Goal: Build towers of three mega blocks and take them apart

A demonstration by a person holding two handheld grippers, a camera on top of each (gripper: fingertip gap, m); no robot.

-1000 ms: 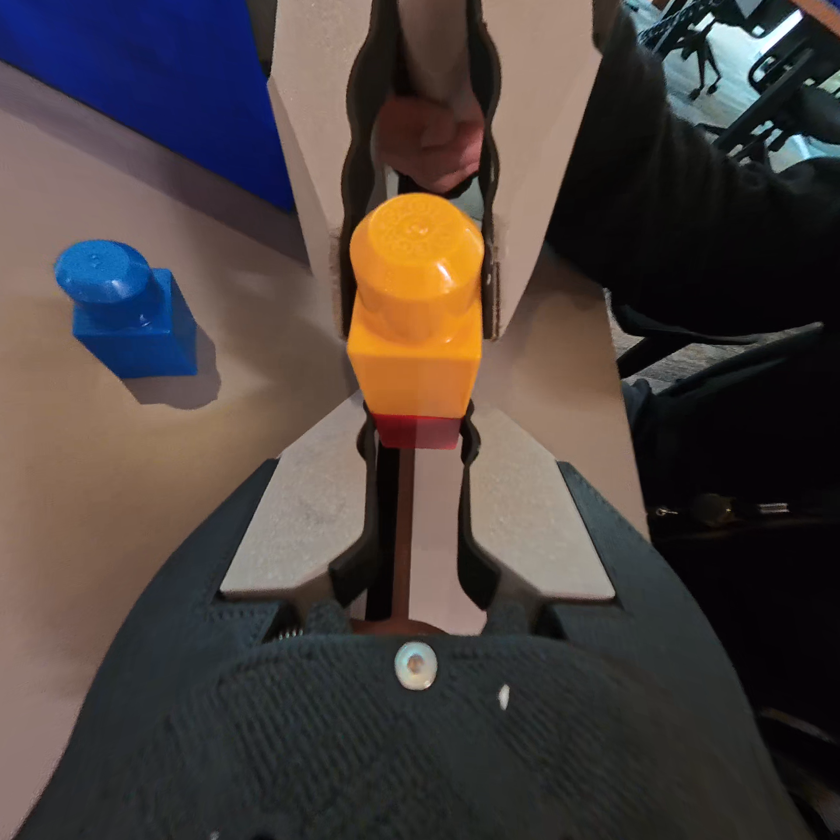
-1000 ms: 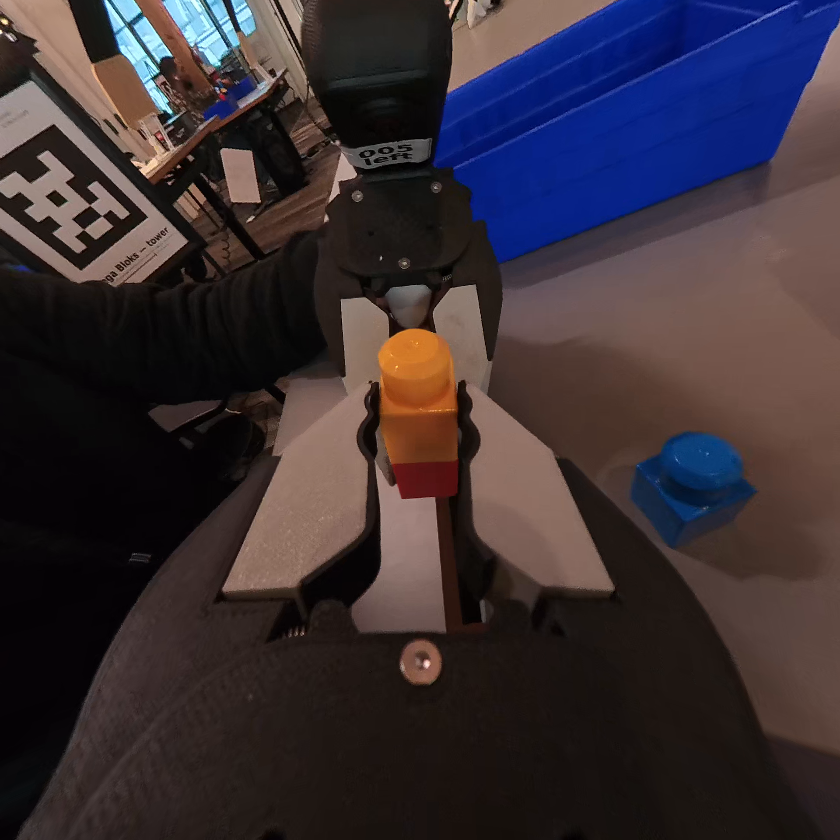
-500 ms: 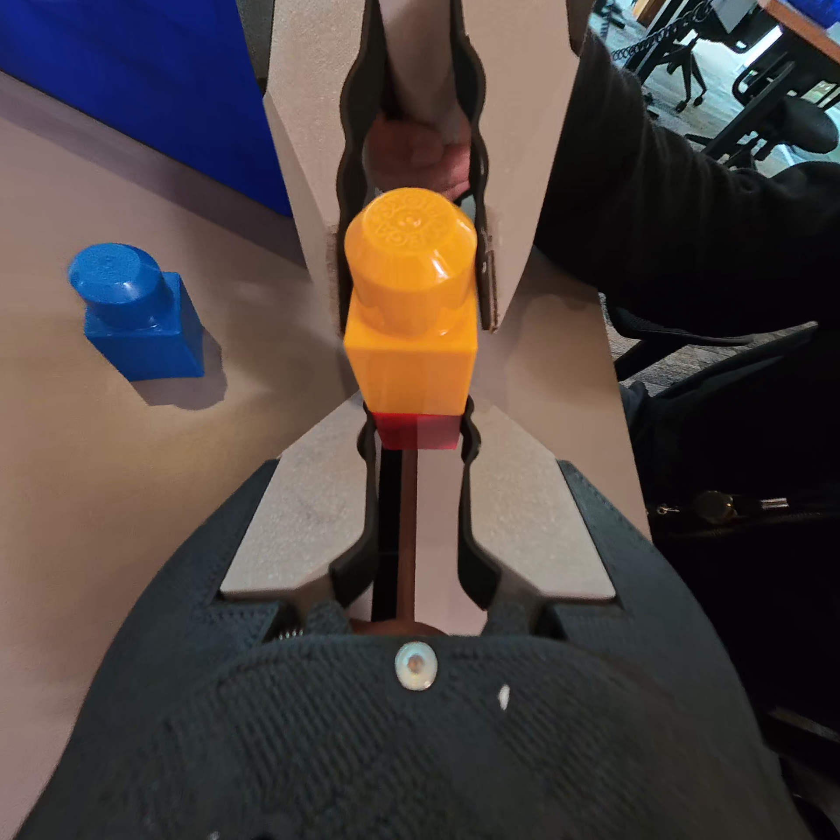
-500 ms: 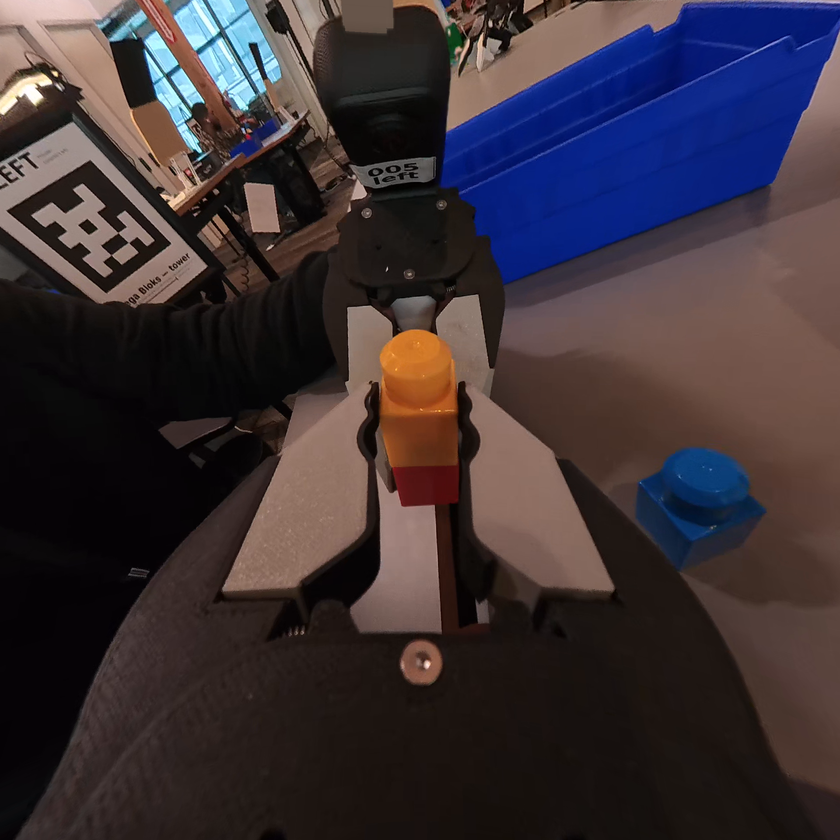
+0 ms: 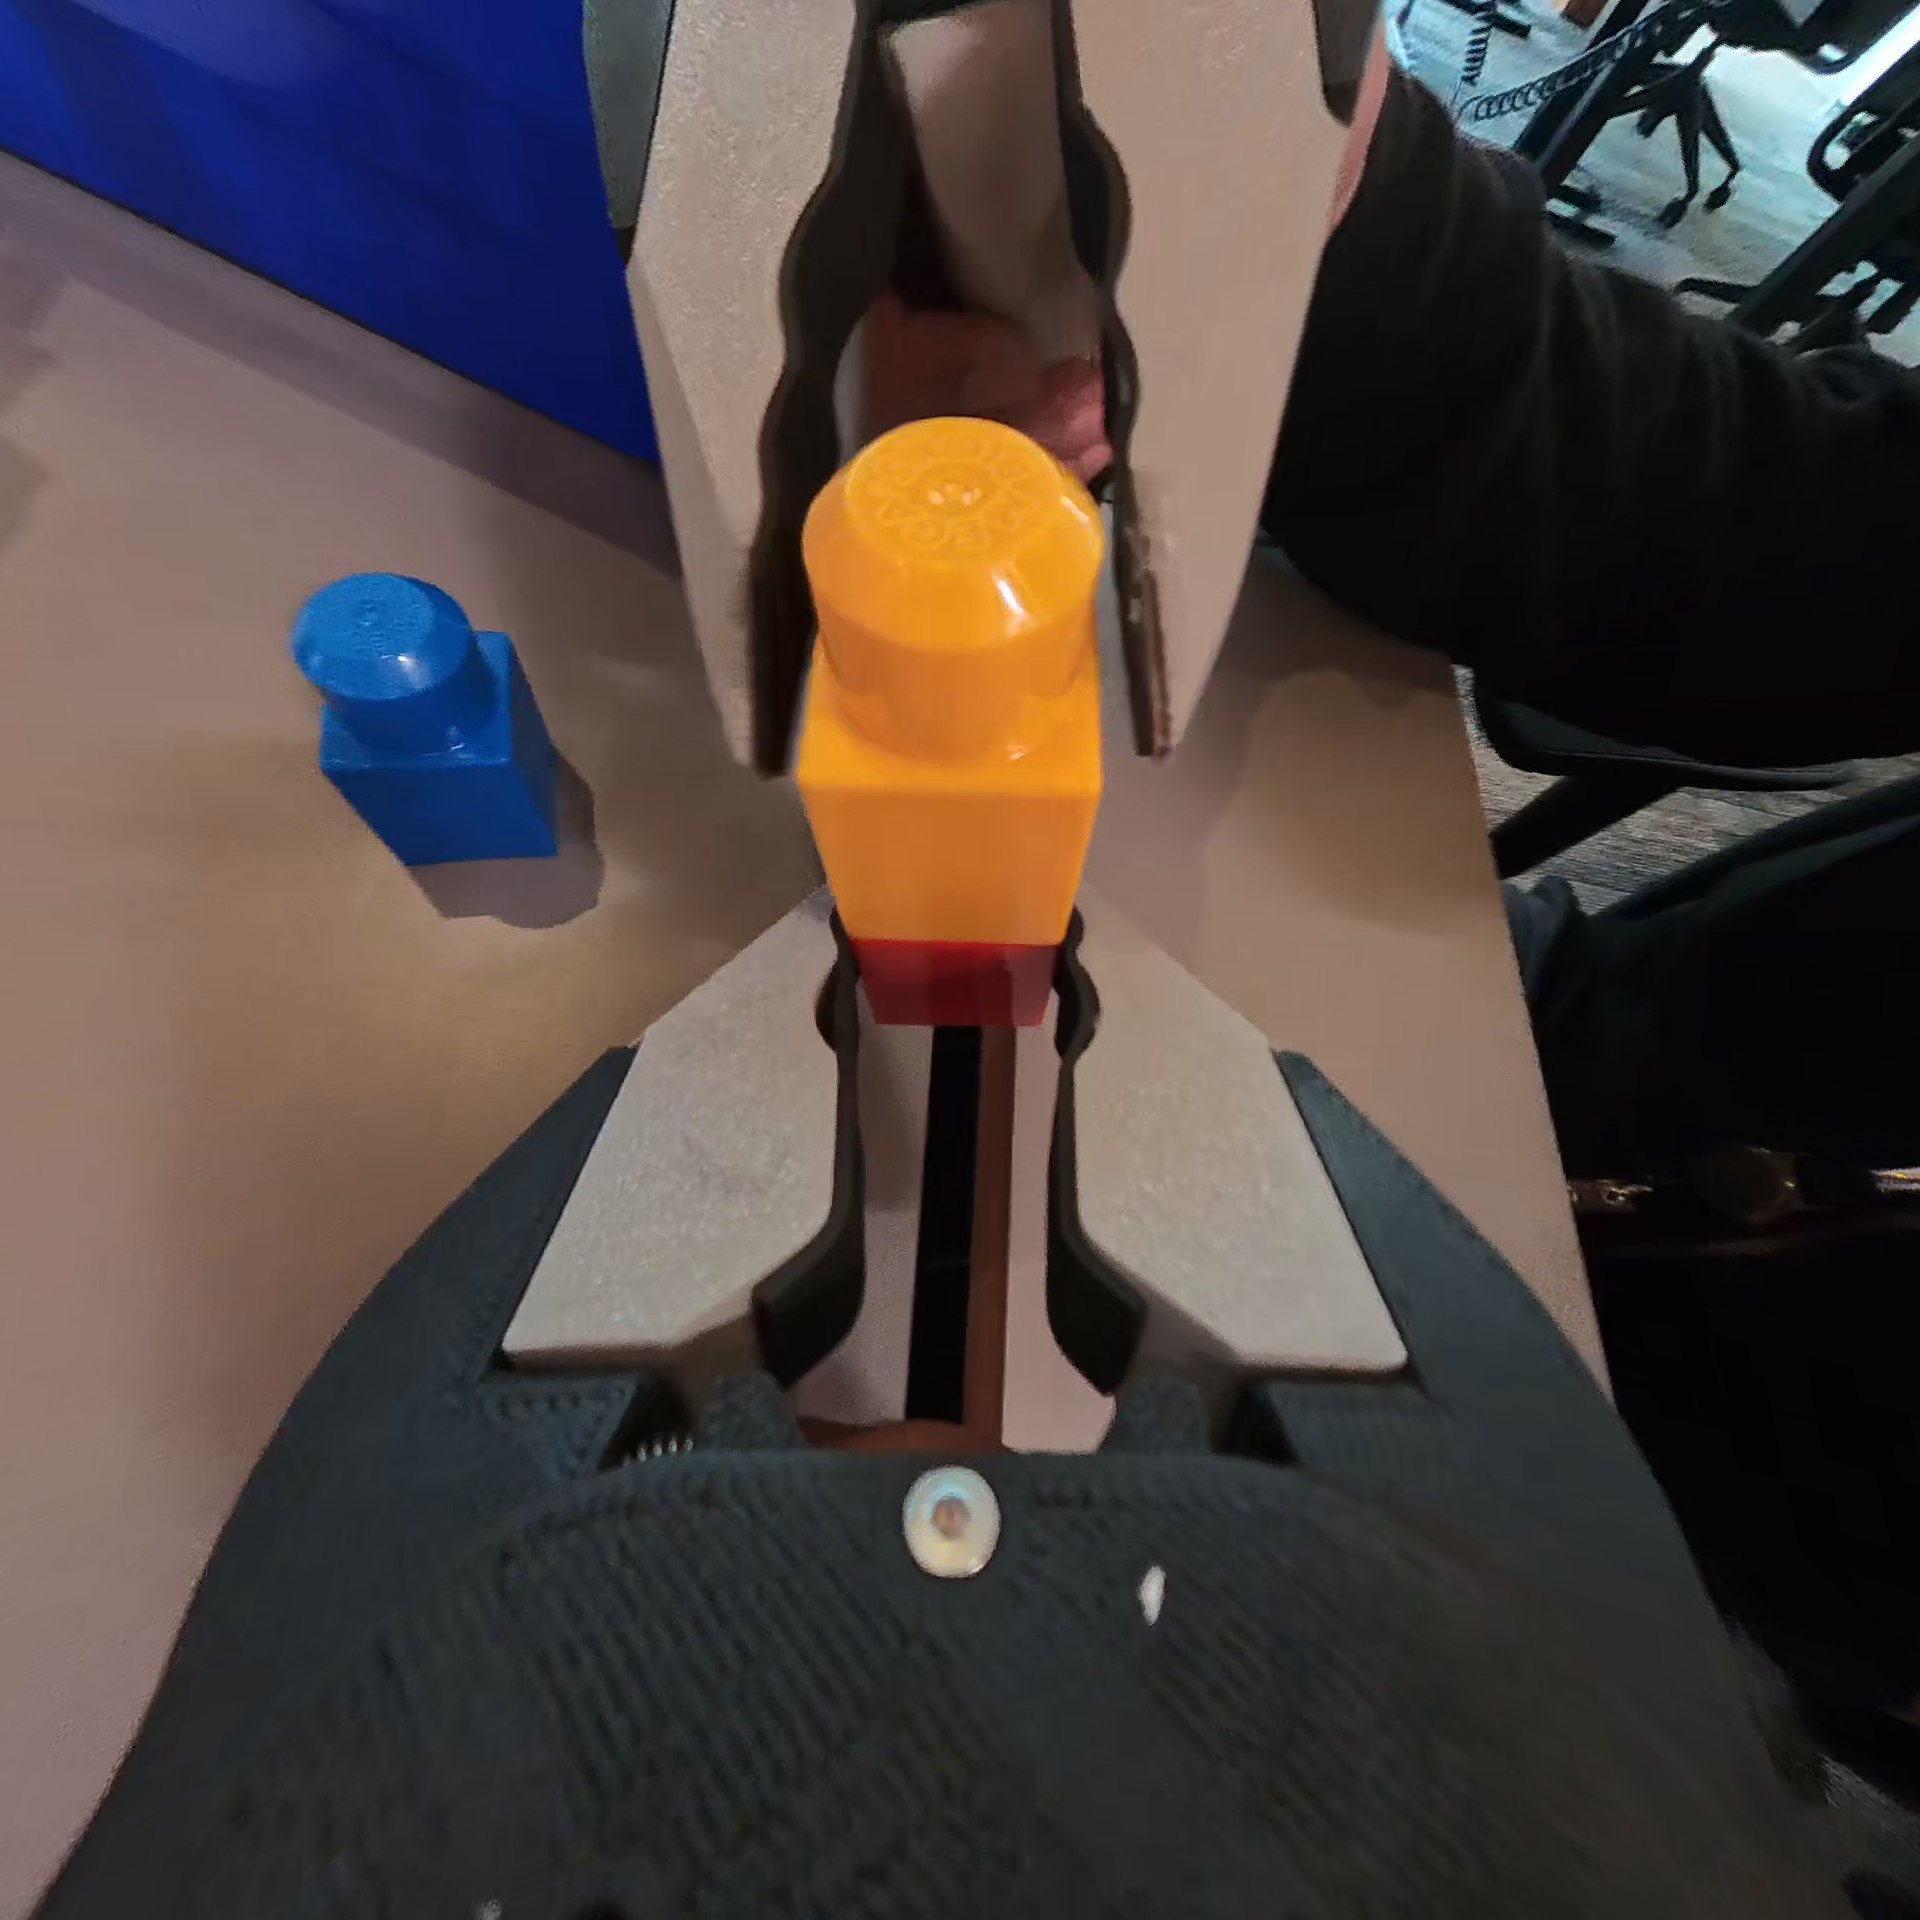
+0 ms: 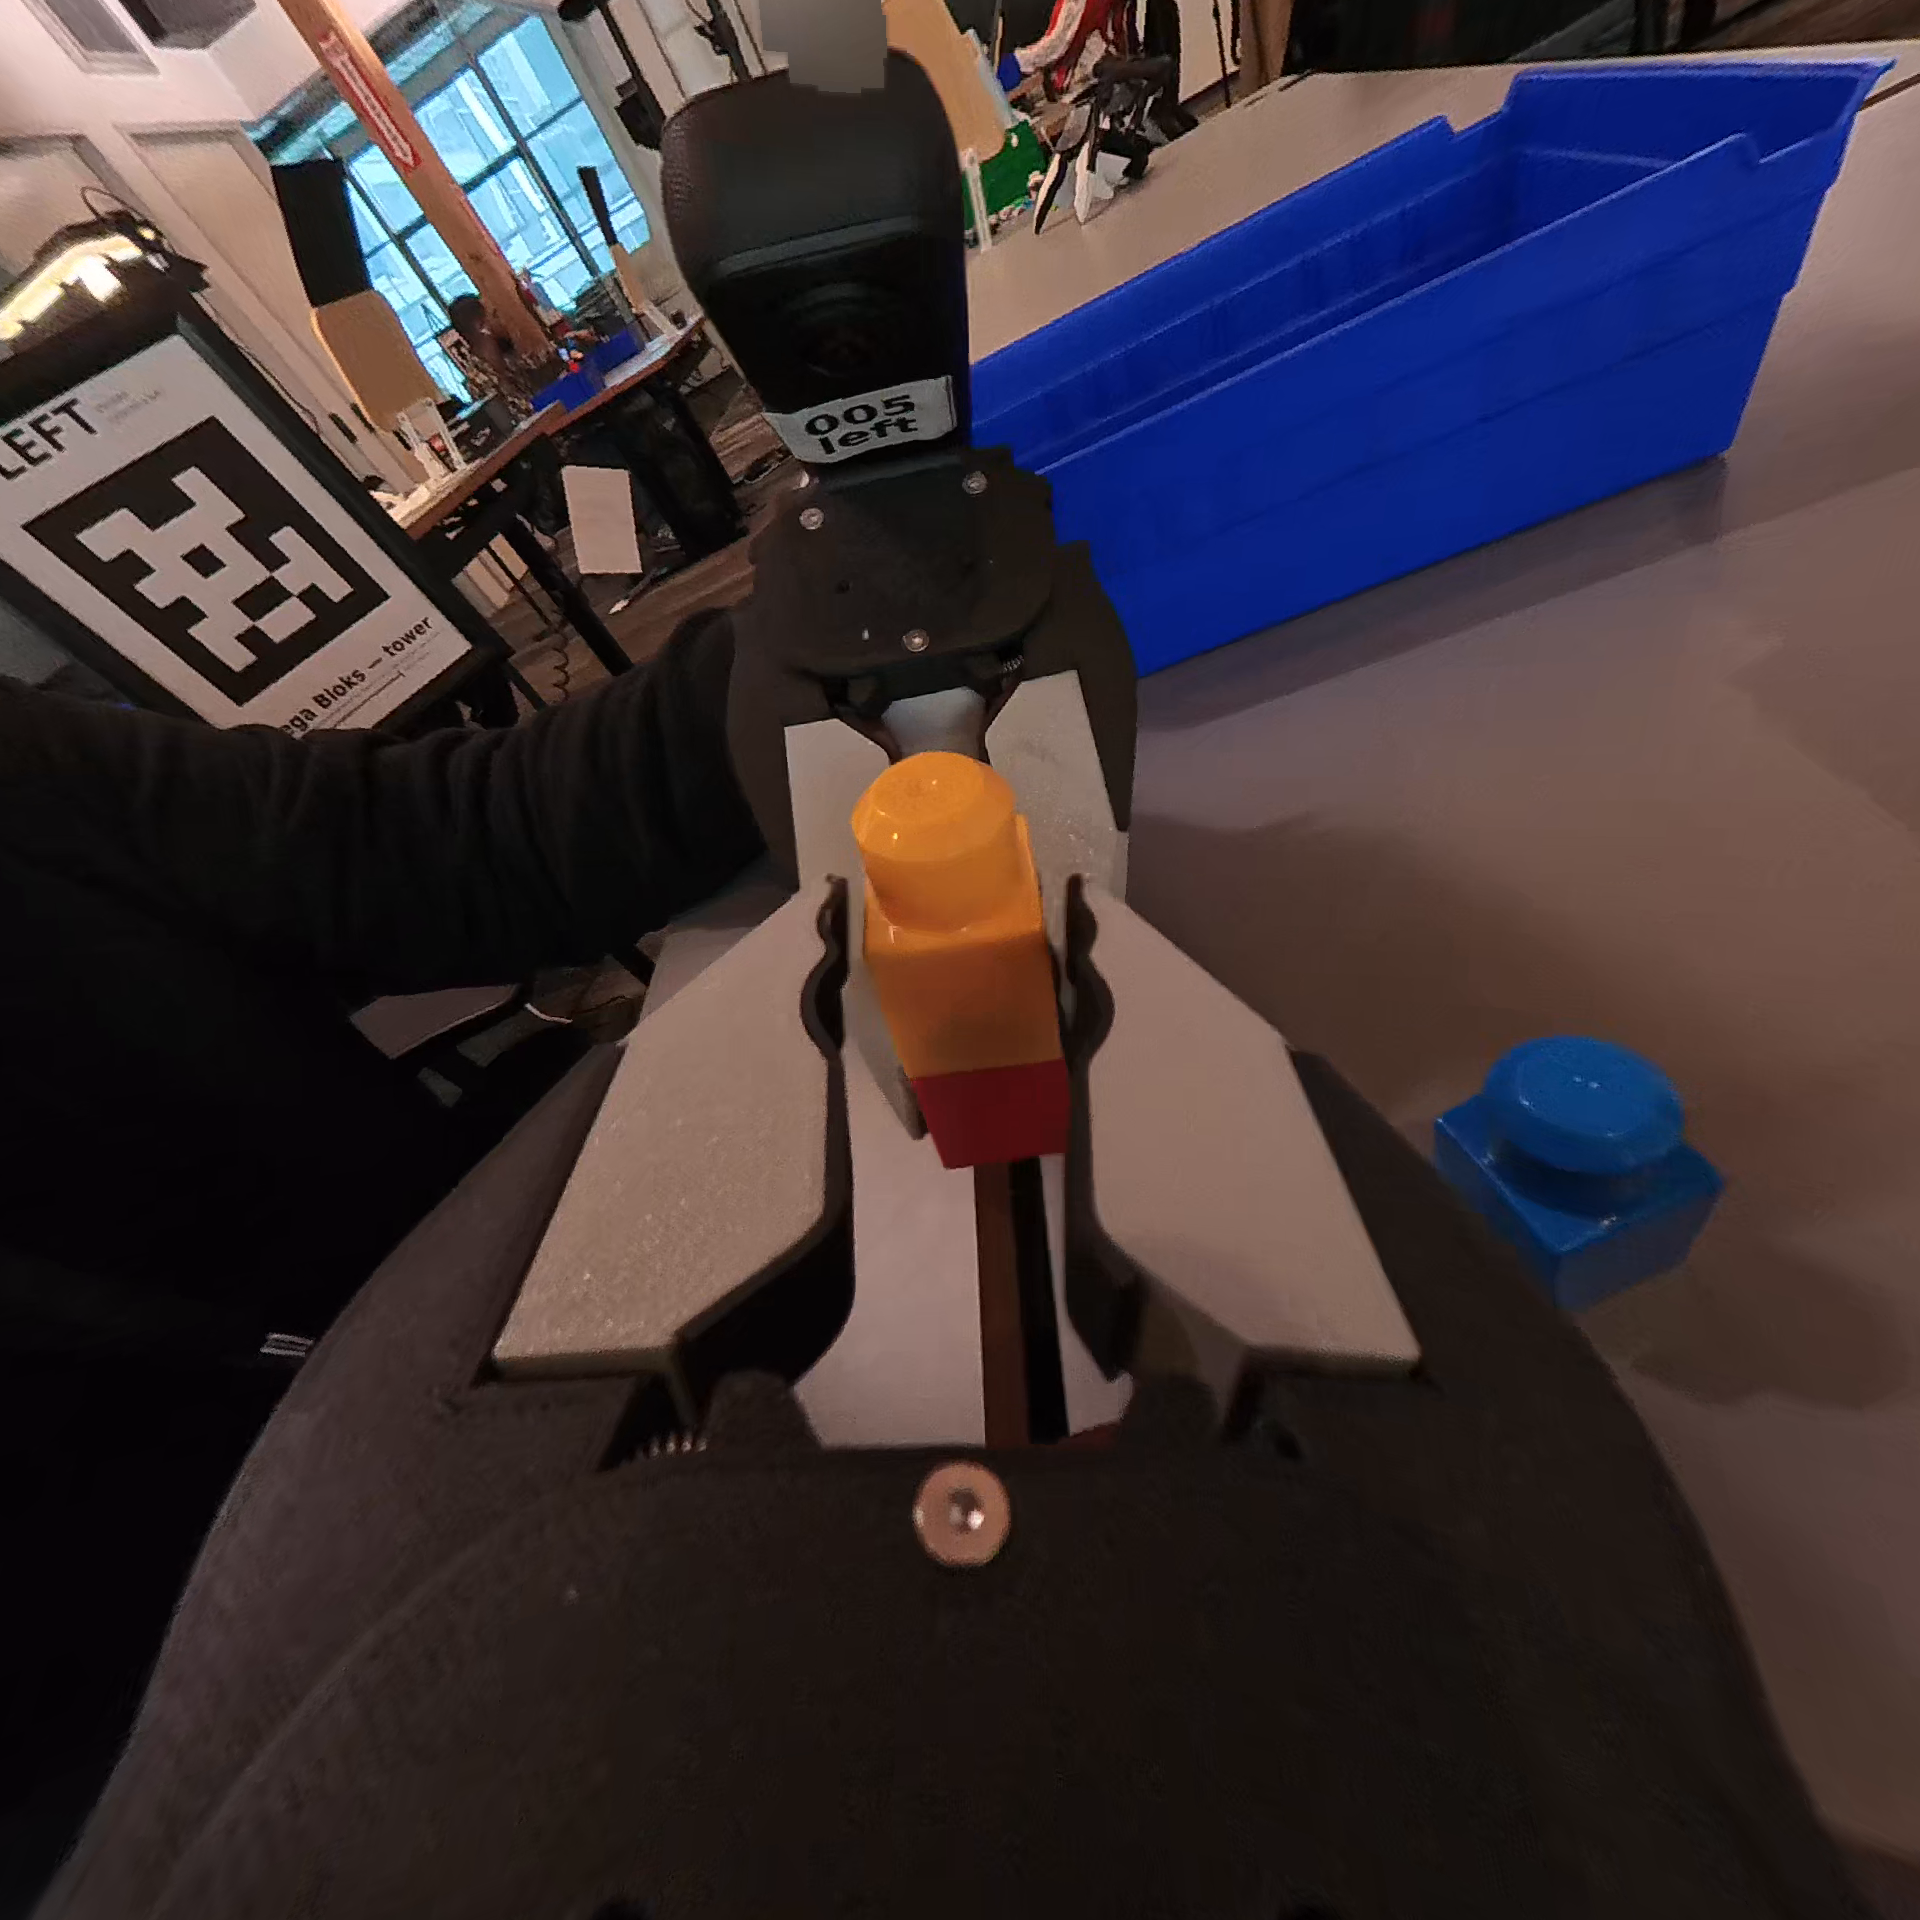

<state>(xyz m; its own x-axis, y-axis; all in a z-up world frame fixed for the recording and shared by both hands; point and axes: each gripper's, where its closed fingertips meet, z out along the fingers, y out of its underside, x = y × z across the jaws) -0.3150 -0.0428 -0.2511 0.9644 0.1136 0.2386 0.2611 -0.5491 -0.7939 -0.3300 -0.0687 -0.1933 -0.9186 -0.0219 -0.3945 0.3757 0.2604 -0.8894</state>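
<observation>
Since a second ago the right gripper [image 6: 956, 997] has eased open around the orange block [image 6: 951, 935], gaps now showing either side. The left gripper [image 5: 951, 971] pinches the red block [image 5: 951, 982] beneath. The blue block [image 5: 431, 727] sits nearby on the table [image 5: 156, 935]. Stacking seems underway; blue likely goes next.

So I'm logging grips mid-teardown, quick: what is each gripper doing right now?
Left gripper: shut on the red block under the orange block.
Right gripper: jaws flank the orange block; contact cannot be told.
</observation>
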